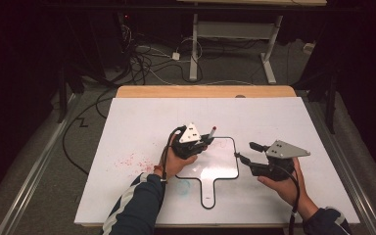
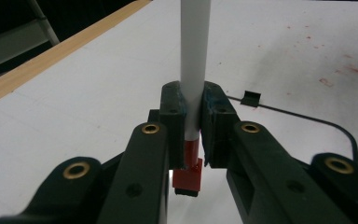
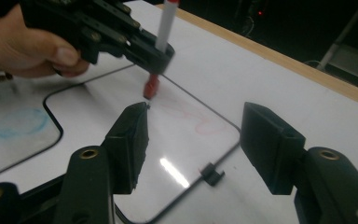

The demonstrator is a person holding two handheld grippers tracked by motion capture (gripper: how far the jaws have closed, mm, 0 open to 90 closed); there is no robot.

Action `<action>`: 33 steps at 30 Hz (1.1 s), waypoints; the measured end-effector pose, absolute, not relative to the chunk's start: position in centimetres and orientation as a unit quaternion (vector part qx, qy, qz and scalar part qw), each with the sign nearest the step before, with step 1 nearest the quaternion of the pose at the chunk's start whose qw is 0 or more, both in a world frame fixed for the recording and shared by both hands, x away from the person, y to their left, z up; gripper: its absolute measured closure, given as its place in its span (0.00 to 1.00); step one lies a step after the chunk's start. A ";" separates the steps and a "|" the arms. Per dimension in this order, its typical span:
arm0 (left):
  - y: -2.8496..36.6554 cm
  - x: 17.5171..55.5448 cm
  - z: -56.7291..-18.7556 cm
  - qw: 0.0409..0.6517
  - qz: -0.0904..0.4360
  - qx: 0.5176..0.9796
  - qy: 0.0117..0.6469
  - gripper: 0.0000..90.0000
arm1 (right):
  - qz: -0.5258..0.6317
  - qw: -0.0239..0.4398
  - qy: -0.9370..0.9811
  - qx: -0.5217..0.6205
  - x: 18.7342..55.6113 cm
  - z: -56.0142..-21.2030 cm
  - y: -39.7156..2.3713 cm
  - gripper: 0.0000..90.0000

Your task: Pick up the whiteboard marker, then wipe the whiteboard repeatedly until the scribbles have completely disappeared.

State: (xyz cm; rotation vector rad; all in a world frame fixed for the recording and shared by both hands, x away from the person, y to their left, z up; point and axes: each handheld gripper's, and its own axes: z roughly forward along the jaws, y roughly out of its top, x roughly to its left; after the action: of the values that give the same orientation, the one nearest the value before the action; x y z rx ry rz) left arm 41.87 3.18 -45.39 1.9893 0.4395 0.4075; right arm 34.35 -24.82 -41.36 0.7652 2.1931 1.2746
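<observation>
Jaws of left gripper (image 2: 193, 135) clamp marker (image 2: 194, 56) upright; tip below.

Overhead view; two close jaw-level views

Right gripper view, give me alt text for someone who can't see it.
The left gripper holds a red marker tip-down over a small whiteboard with faint red scribbles. In front, the right gripper stands open with nothing between its jaws.

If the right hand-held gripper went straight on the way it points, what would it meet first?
Probably the red tip of the marker held by the left hand-held gripper, above the small whiteboard; depth is unclear.
</observation>
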 end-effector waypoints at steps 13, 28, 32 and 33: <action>0.4 40.9 -44.8 0.526 0.161 0.821 0.151 0.87 | 0.515 0.155 0.787 0.303 39.1 -40.8 -20.6 0.62; 3.6 39.2 -44.5 0.477 0.204 0.830 0.205 0.46 | 0.507 0.189 0.779 0.317 40.2 -42.1 -20.4 0.90; 7.1 37.3 -44.3 0.449 0.216 0.840 0.213 0.31 | 0.487 0.208 0.780 0.332 40.6 -42.7 -20.9 0.90; 8.0 36.7 -44.3 0.442 0.221 0.842 0.215 0.29 | 0.487 0.210 0.779 0.333 40.8 -42.8 -21.1 0.90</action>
State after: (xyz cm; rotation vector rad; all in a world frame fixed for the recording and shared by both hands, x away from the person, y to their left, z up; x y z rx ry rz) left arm 36.65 7.98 -44.26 2.0906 0.5325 0.5485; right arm 40.83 -21.12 -42.83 0.9270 2.1660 1.3551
